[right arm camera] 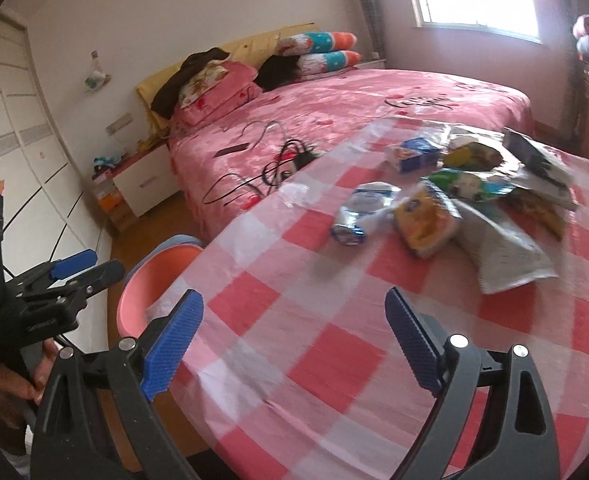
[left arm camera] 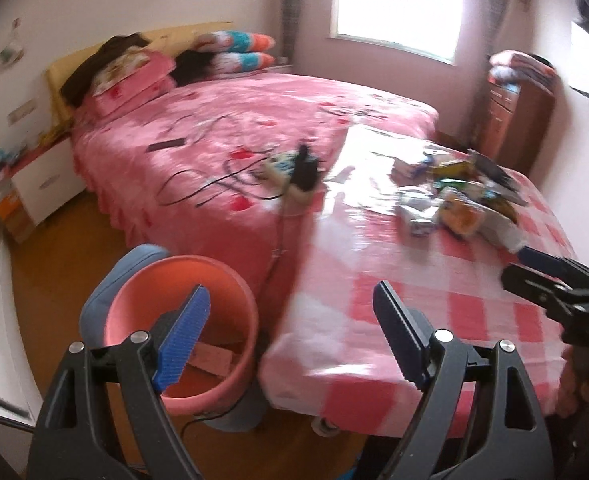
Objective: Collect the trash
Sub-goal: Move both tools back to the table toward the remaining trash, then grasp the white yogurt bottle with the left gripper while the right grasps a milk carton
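Note:
A pile of trash [right arm camera: 454, 200], made of crumpled wrappers, small cartons and snack bags, lies on the far side of a table with a pink-checked cloth [right arm camera: 314, 360]. My right gripper [right arm camera: 294, 296] hovers open over the near part of the cloth, short of the pile, with nothing between its blue pads. My left gripper [left arm camera: 290, 292] is open and empty too, hanging over the table's left corner. Its left finger is above a pink bin [left arm camera: 134, 320] on the floor beside the table. A flat pinkish piece [left arm camera: 210, 360] lies inside the bin. Both views are motion-blurred.
A bed [left arm camera: 254, 120] with a pink cover stands behind the table, with a power strip and black cables [left arm camera: 294, 172] on it. A blue stool [left arm camera: 98, 300] sits against the bin. A white nightstand [left arm camera: 42, 180] is at left and a wooden cabinet [left arm camera: 510, 120] at the back right.

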Motion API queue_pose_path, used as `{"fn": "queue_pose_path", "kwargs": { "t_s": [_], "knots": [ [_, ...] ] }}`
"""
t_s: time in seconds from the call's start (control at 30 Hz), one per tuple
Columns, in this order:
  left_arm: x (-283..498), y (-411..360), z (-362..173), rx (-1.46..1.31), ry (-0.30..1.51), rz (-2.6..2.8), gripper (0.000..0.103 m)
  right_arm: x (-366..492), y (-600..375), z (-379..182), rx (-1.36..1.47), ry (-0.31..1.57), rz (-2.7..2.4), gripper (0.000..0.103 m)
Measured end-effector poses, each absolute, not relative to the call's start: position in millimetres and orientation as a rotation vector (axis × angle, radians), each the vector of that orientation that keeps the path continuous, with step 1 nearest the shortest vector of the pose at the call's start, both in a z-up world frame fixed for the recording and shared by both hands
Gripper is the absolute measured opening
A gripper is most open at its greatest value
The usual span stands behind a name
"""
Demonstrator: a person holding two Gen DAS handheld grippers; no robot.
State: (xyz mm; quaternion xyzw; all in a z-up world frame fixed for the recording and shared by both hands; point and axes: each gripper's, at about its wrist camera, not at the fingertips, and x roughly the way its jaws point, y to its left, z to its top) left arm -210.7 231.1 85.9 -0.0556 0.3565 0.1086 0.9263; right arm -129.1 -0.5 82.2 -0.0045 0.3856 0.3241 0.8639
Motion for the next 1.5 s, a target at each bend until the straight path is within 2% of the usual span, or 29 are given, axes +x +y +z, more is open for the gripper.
{"fn": "queue_pose_path", "kwargs": {
  "t_s": [0.43,0.77,1.13,1.2,1.3,1.5],
  "knots": [
    [-157.6,124.4,125.0,0.001,0.735,-0.034,0.084,-104.2,-88.2,99.3,0.056,0.821,0.553,0.091],
    [-40.7,71.4,146.4,-0.020,0.767,-0.140,0.084,-29.4,-178.7,120.1,0.194,0.814,0.418,0.091],
    [131.4,58.5,106.0,-0.128,0.901,-0.056,0.084,68.4,-192.6,109.4,0.212,0.810,0.401,0.091],
    [161.9,60.9,91.2,-0.159,0.940,-0.030,0.084,85.0,-186.3,104.7,0.197,0.814,0.411,0.087],
    [196.9,64.0,73.8,-0.197,0.982,-0.005,0.084,109.9,-177.7,96.2,0.166,0.822,0.414,0.082],
    [244.3,66.3,42.6,-0.232,1.038,0.035,0.084,145.4,-169.7,79.6,0.142,0.834,0.411,0.082]
  ]
}}
